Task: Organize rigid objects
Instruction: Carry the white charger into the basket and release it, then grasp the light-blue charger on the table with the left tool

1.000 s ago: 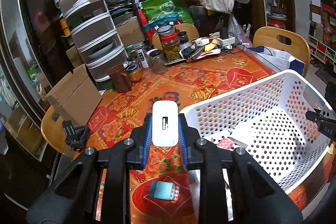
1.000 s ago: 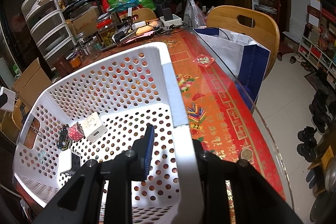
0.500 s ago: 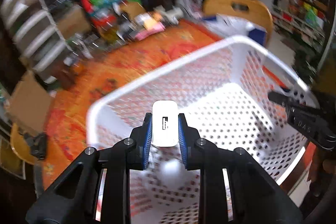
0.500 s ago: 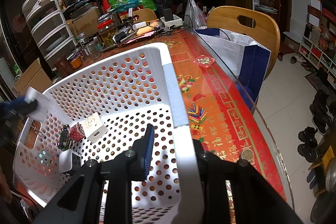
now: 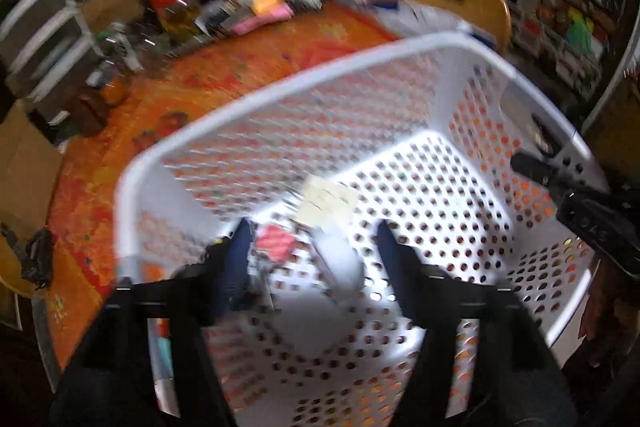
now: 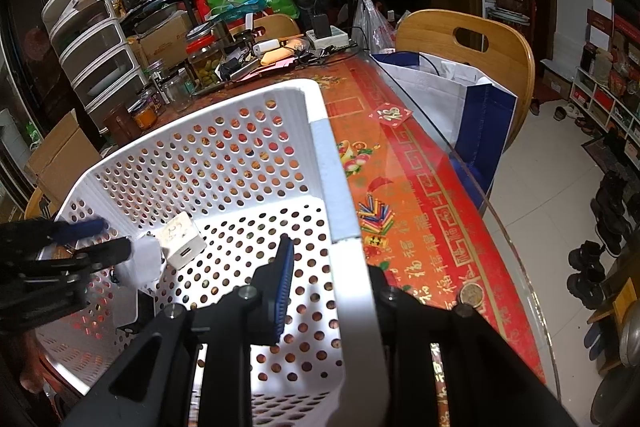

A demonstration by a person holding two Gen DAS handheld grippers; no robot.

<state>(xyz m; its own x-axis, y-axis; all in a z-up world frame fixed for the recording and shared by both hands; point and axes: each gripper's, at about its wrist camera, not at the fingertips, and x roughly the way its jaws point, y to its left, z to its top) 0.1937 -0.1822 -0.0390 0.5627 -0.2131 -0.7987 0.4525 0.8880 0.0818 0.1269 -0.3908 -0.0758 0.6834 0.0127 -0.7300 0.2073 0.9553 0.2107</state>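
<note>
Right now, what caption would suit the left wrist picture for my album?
Left gripper, jaws just opened, drops a white charger into the white basket.

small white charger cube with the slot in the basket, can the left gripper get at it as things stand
Probably yes. The left gripper hangs inside the white perforated plastic basket, jaws just opened and dropping a blurred white block, right beside the small white charger cube. Nothing covers the cube.

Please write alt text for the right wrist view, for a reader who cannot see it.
The right gripper is shut on the rim of a white basket on a red tablecloth. At left, the left gripper, jaws just opened, releases a white block into the basket.
</note>
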